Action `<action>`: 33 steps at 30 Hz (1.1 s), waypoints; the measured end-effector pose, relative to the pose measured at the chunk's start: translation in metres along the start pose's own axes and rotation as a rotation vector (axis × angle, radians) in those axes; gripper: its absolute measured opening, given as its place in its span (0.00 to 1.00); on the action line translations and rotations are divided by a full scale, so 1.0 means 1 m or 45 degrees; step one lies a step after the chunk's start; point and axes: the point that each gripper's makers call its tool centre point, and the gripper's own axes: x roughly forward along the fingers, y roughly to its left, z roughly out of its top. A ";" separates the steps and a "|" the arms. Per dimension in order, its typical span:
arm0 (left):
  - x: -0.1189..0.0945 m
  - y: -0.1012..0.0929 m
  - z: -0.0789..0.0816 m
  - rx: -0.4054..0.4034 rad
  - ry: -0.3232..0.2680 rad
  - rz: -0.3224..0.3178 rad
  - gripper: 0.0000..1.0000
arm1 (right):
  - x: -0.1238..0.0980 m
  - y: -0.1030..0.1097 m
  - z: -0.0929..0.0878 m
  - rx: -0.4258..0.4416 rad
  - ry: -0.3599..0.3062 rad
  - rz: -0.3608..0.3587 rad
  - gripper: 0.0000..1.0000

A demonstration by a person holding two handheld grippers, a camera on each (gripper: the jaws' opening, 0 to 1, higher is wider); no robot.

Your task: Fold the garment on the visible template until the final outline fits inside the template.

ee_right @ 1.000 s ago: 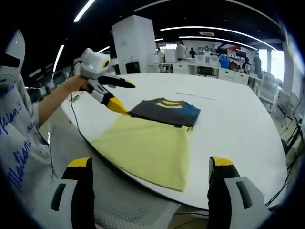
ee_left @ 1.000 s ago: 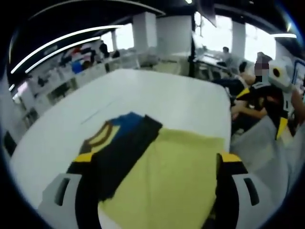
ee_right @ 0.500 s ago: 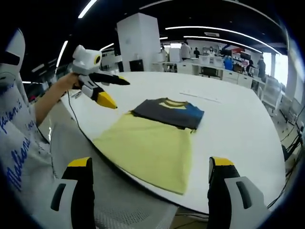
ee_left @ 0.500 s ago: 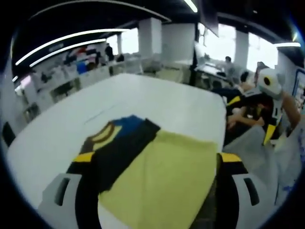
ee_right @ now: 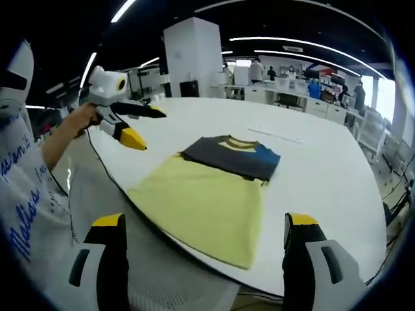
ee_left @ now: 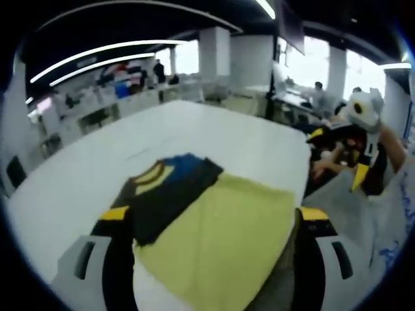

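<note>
Lying flat on the white table (ee_right: 337, 175), the garment (ee_right: 230, 155) is a folded dark shirt with a yellow collar and a blue patch, and it rests on the far end of a pale yellow template (ee_right: 201, 207) whose near edge reaches the table's rim.

At the left of the right gripper view, the left gripper (ee_right: 139, 126) is held up by the person's hand (ee_right: 81, 116) beside the table's edge, well apart from the garment. One dark jaw points out over the table and one yellow-tipped jaw angles down below it, so they stand spread with nothing between them. At the bottom of that view the right gripper (ee_right: 204, 259) shows its two yellow-capped jaws wide apart and empty, short of the template's near edge.

Seen from the left gripper view, the garment (ee_left: 168, 194) lies on the left part of the template (ee_left: 227, 240), with the left gripper's (ee_left: 214, 259) own jaws parted on either side and holding nothing. At the right of that view, off the table, the right gripper (ee_left: 360, 139) is raised in the person's other hand (ee_left: 327, 165); how wide its jaws are cannot be told from here.
</note>
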 end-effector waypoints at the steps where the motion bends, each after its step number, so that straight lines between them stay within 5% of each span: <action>1: -0.002 0.001 0.001 -0.017 -0.011 0.002 1.00 | 0.000 0.000 0.000 -0.003 0.000 0.001 1.00; 33: -0.068 0.016 -0.024 -0.216 -0.104 0.162 0.98 | 0.001 -0.006 0.003 -0.021 0.006 -0.036 1.00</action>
